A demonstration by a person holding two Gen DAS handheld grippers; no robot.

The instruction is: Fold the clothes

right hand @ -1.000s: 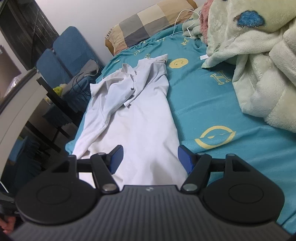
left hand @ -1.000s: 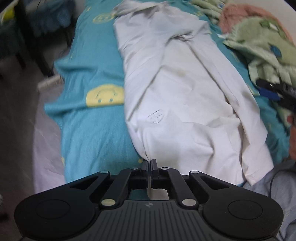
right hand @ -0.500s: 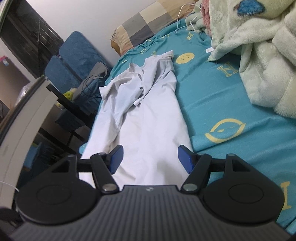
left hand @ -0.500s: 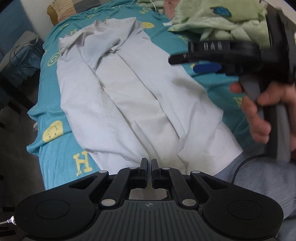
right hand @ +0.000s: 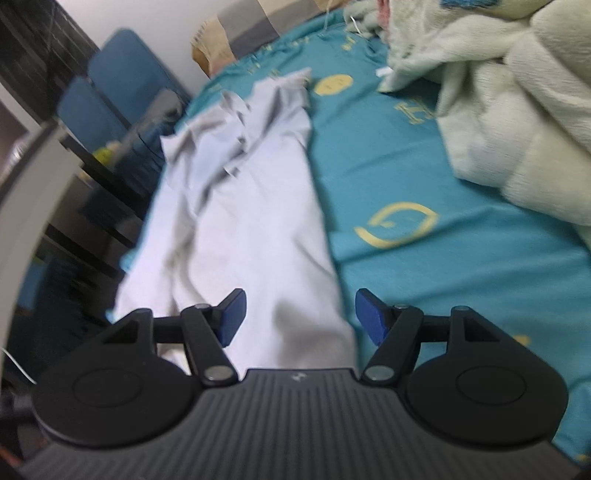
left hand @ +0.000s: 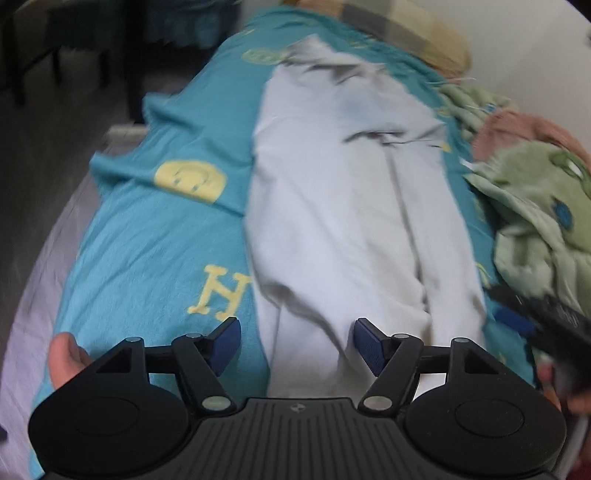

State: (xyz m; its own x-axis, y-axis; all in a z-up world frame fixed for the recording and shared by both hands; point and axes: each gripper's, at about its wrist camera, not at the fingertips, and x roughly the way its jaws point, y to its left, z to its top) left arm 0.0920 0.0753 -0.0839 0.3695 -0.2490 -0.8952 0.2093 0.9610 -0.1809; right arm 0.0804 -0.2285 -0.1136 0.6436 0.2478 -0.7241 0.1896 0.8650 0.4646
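Observation:
A white garment (left hand: 351, 206) lies lengthwise on the teal bedspread (left hand: 155, 236), its sides folded inward into a long strip. My left gripper (left hand: 295, 347) is open just above the garment's near hem, nothing between its blue pads. In the right wrist view the same white garment (right hand: 251, 221) stretches away from me, crumpled at its far end. My right gripper (right hand: 299, 317) is open over the near end of the cloth, empty. The right gripper's dark body (left hand: 554, 317) shows at the right edge of the left wrist view.
A pale green fleece blanket (right hand: 509, 110) is heaped on the right side of the bed. A checked pillow (left hand: 402, 33) lies at the head. Blue chairs (right hand: 122, 96) and a dark desk stand off the bed's left side. A hand (left hand: 64, 354) shows beside my left gripper.
My left gripper was shut on the garment's hem and has let go and opened. Its view has swung left. The right gripper stays open and has moved slightly closer to the cloth.

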